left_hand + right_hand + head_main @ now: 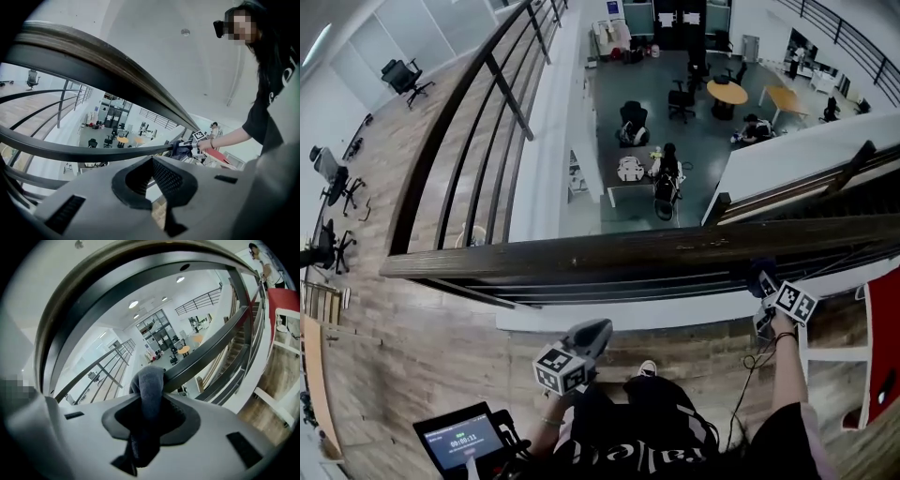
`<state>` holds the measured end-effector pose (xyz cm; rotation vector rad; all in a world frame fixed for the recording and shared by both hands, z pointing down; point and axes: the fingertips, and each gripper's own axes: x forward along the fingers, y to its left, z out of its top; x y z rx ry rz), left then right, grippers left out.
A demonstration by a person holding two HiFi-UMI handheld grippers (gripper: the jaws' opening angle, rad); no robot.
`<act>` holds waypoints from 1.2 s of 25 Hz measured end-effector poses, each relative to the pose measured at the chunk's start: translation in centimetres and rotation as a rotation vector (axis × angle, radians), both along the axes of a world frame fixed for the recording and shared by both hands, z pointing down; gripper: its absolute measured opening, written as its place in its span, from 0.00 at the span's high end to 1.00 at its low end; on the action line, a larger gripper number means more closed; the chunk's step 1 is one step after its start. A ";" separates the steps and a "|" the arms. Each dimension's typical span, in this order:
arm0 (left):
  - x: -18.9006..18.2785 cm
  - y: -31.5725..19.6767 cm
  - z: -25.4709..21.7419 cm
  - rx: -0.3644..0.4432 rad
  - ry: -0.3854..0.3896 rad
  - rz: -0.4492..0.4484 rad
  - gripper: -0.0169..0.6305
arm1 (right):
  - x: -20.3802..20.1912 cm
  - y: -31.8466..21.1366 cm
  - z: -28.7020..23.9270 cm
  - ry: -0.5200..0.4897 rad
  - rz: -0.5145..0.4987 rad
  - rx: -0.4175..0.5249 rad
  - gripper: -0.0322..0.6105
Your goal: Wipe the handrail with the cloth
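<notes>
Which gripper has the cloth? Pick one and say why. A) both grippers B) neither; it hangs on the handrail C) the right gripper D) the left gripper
C: the grey cloth is pinched between the jaws of the right gripper, while the left gripper has nothing between its jaws.

Handrail top: dark wood, grain visible, low sheen. Bars beneath: smooth dark metal, satin. Cloth: dark grey, soft, matt nap. Left gripper and right gripper shells: pale grey matt plastic. Pads: black, cross-ribbed. Floor at 8 o'clock in head view: matt wood planks.
</notes>
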<state>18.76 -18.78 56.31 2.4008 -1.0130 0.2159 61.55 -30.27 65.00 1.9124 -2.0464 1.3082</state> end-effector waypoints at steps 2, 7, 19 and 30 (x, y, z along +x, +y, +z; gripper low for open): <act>-0.4 0.0 0.4 -0.001 -0.021 -0.002 0.97 | 2.4 -0.3 -0.1 0.019 0.022 -0.006 0.81; -1.1 0.7 0.9 -0.012 -0.020 -0.034 0.97 | 7.0 0.0 -0.2 0.047 0.073 -0.022 0.81; -3.7 1.4 0.8 -0.020 -0.006 -0.100 0.97 | 3.2 3.7 -2.6 -0.023 0.063 0.081 0.81; -18.5 4.5 0.9 -0.033 0.013 -0.139 0.97 | -20.0 10.9 -3.4 -0.079 -0.054 0.097 0.81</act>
